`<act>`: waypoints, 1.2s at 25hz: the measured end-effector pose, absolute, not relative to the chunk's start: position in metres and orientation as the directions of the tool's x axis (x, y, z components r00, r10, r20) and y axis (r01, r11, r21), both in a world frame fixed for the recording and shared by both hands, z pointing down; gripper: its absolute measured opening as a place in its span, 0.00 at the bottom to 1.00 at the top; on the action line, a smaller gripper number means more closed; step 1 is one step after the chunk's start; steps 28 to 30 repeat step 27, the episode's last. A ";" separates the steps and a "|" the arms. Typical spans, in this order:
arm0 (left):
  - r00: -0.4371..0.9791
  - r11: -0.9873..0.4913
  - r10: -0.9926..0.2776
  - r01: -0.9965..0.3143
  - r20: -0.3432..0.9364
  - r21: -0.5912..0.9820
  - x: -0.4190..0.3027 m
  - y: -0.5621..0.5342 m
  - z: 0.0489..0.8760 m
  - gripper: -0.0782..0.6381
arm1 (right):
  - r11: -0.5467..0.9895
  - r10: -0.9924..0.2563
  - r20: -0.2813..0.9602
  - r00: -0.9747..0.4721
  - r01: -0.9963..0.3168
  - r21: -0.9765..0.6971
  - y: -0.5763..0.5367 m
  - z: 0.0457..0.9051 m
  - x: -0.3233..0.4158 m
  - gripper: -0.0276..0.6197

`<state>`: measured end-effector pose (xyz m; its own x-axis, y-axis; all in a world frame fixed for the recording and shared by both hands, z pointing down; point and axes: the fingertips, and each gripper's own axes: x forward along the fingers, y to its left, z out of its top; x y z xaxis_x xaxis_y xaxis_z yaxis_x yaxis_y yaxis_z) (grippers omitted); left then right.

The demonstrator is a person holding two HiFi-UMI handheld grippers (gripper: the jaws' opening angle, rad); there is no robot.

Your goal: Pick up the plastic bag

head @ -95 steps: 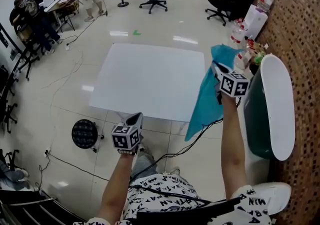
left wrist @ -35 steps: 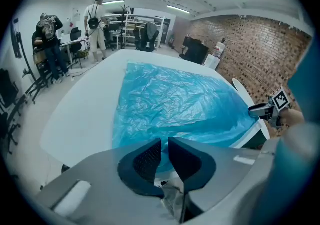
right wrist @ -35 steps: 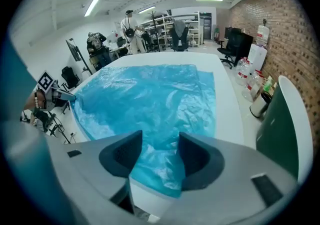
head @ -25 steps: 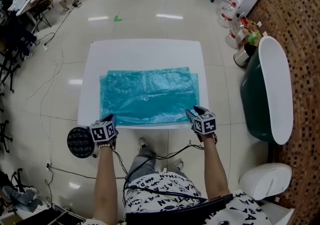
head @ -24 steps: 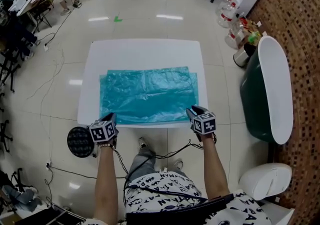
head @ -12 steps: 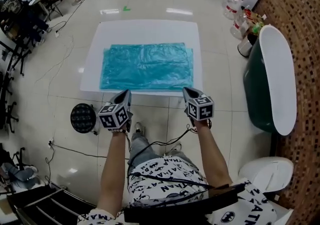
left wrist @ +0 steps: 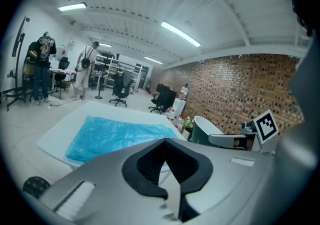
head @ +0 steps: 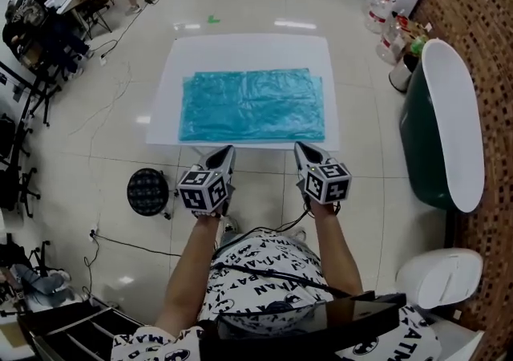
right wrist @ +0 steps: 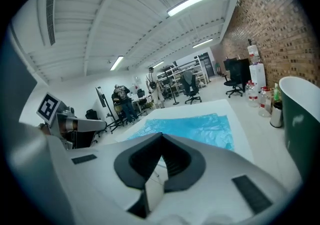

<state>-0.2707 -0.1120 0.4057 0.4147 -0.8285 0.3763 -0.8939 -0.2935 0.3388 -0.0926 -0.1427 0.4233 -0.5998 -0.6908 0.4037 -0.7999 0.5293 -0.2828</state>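
Note:
The blue plastic bag [head: 252, 105] lies spread flat on a white sheet [head: 248, 50] on the floor, and nothing touches it. My left gripper [head: 227, 151] hangs above the floor just short of the sheet's near edge, shut and empty. Level with it to the right, my right gripper [head: 302, 148] is shut on nothing as well. In the left gripper view the bag [left wrist: 115, 136] lies ahead, beyond the closed left gripper [left wrist: 165, 141]. The right gripper view shows the bag [right wrist: 192, 126] past the closed right gripper [right wrist: 161, 136].
A dark green bin with a white lid [head: 449, 135] stands along the brick wall at the right, with bottles [head: 393, 38] behind it. A black round object [head: 147, 190] and cables [head: 120, 243] lie on the floor at the left. Office chairs and people are at the far end.
The bag went from hanging in the right gripper to lying flat on the sheet. Both grippers have since drawn back from its near corners toward my body and risen.

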 end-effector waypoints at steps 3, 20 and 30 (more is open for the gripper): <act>0.435 -0.320 -0.824 -0.886 0.363 0.336 -0.285 -0.120 0.396 0.11 | 0.535 -0.692 0.419 -0.588 -0.807 -0.248 -0.145 0.421 -0.113 0.04; 0.479 -0.351 -0.825 -0.851 0.301 0.392 -0.305 -0.134 0.388 0.11 | 0.523 -0.719 0.473 -0.509 -0.845 -0.114 -0.147 0.403 -0.133 0.04; 0.487 -0.357 -0.829 -0.840 0.277 0.408 -0.305 -0.133 0.386 0.11 | 0.533 -0.716 0.477 -0.509 -0.841 -0.097 -0.144 0.406 -0.134 0.04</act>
